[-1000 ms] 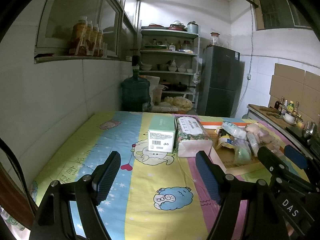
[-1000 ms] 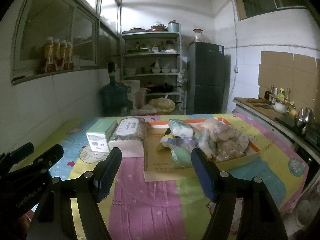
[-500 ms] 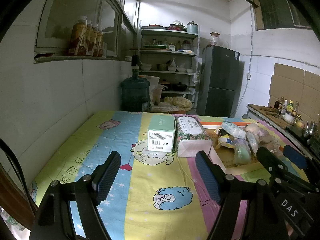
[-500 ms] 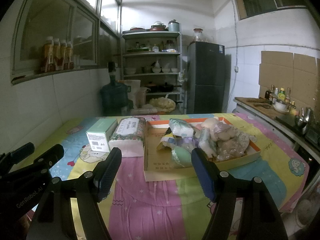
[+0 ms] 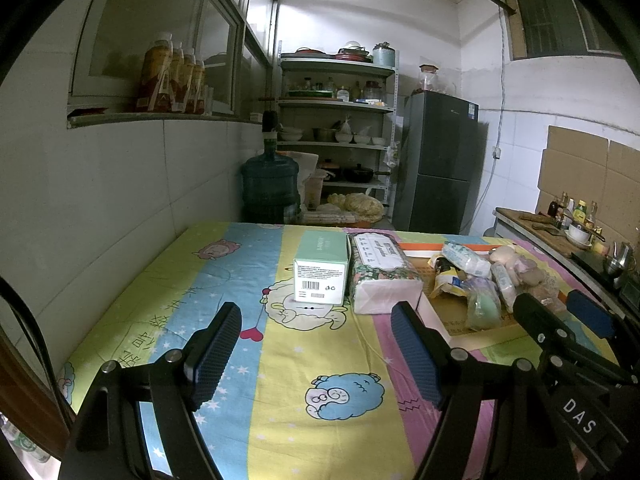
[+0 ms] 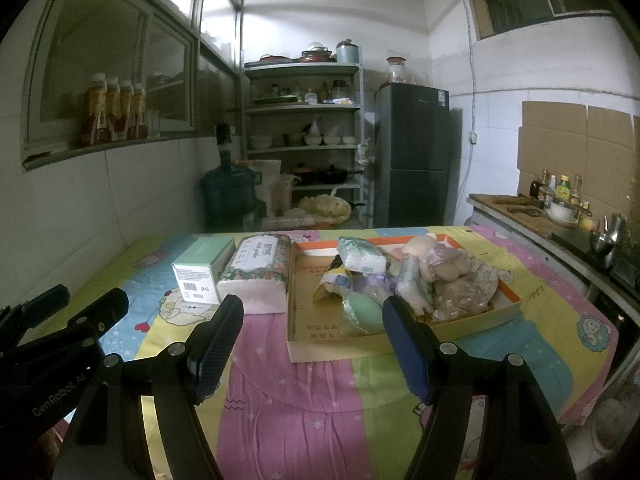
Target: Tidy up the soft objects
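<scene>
Right wrist: tissue pack (image 6: 256,268) lies lengthwise away from camera; both grippers' jaws wide apart, empty.

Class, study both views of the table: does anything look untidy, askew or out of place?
Yes. The soft packets lie heaped at odd angles in the shallow cardboard tray, crowding its right side. The green box and the tissue pack sit neatly side by side on the tablecloth.
</scene>
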Available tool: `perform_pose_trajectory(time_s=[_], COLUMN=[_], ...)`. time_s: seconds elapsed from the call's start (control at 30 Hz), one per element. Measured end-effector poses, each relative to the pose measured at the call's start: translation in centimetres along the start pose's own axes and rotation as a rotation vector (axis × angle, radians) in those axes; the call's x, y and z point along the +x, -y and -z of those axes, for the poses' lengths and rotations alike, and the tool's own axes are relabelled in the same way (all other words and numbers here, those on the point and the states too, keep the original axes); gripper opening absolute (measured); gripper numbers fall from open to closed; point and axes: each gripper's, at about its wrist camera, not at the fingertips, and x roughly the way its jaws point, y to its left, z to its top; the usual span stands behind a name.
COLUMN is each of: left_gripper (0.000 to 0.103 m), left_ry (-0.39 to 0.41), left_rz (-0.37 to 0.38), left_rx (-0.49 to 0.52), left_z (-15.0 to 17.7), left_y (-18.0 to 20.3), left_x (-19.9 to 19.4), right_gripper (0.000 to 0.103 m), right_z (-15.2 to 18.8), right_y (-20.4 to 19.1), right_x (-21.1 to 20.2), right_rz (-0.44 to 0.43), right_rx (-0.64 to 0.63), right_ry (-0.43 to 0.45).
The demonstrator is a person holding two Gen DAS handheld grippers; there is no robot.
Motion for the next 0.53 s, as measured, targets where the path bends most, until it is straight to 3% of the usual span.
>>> perform_pose_trajectory(time_s=[0.53], left_gripper=[0.077], left_ry=[0.011], left_rz=[0.007], left_rx=[-0.006], left_z=[-0.01], left_y=[0.37], left_x=[0.02], right_gripper=[0.074], right_z=[0.00], right_y=[0.04], right_x=[0.04], right_rz=[-0.001], right_rx=[0.003], right_ry=[-0.001])
